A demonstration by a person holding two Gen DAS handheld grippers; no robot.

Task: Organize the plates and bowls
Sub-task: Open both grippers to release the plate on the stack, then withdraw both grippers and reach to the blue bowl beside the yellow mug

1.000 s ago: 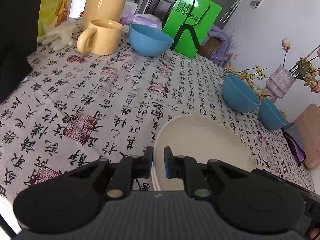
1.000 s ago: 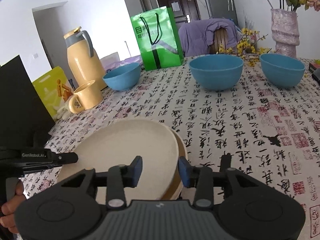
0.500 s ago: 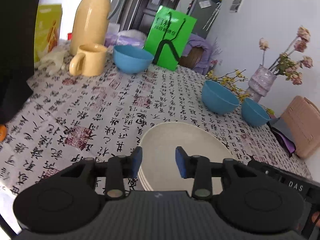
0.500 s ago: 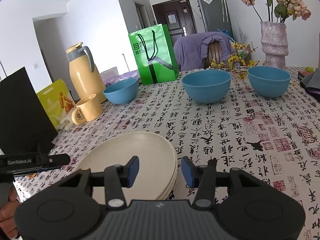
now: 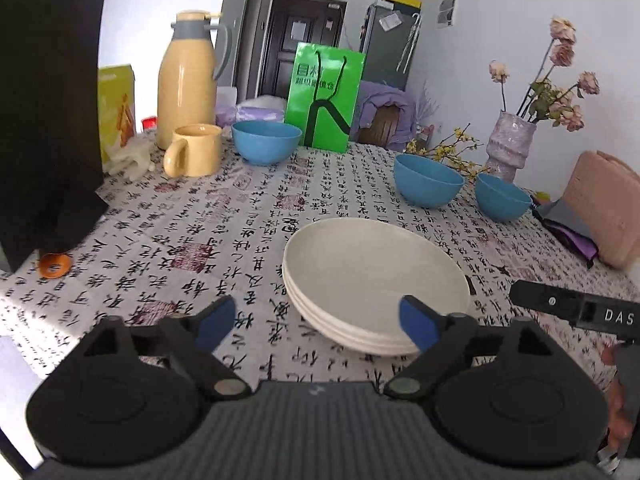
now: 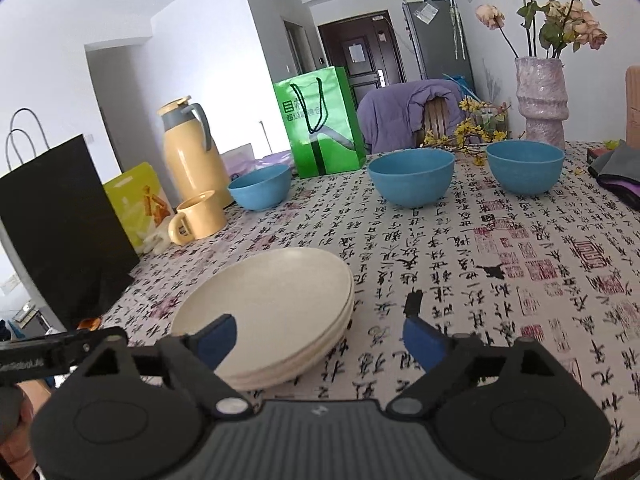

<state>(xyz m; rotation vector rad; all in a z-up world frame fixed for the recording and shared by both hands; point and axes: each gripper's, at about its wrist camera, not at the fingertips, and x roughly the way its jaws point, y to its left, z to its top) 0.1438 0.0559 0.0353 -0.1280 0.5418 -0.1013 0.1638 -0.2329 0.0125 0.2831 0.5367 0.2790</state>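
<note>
Centrally, a stack of cream plates [image 5: 376, 280] rests flat on the calligraphy-print tablecloth [image 5: 192, 216], rims nested one inside another, which suggests the plate half of the task is largely complete. Left gripper [image 5: 316, 322]: its jaws are opening and already stand wide, the blue pads clear of the near rim of the stack, with nothing pinched between them. Right gripper [image 6: 318, 334]: its jaws are likewise opening; the left pad overlaps the stack in the picture and the right pad hangs over bare cloth, but neither appears to press on anything. Both tools thus flank the stack from opposite sides, a position consistent with a two-sided release.

Three blue bowls remain separate: one [image 5: 267, 142] near the yellow mug [image 5: 194, 156] and thermos [image 5: 186, 80], just in front of the green bag [image 5: 325, 96]; two more [image 5: 428, 180] [image 5: 503, 197] side by side near the vase [image 5: 510, 146]. Being alike in shape, they should nest readily; gathering them is probably the step that remains. The wide spread of each claw would suit a bowl's rim.
</note>
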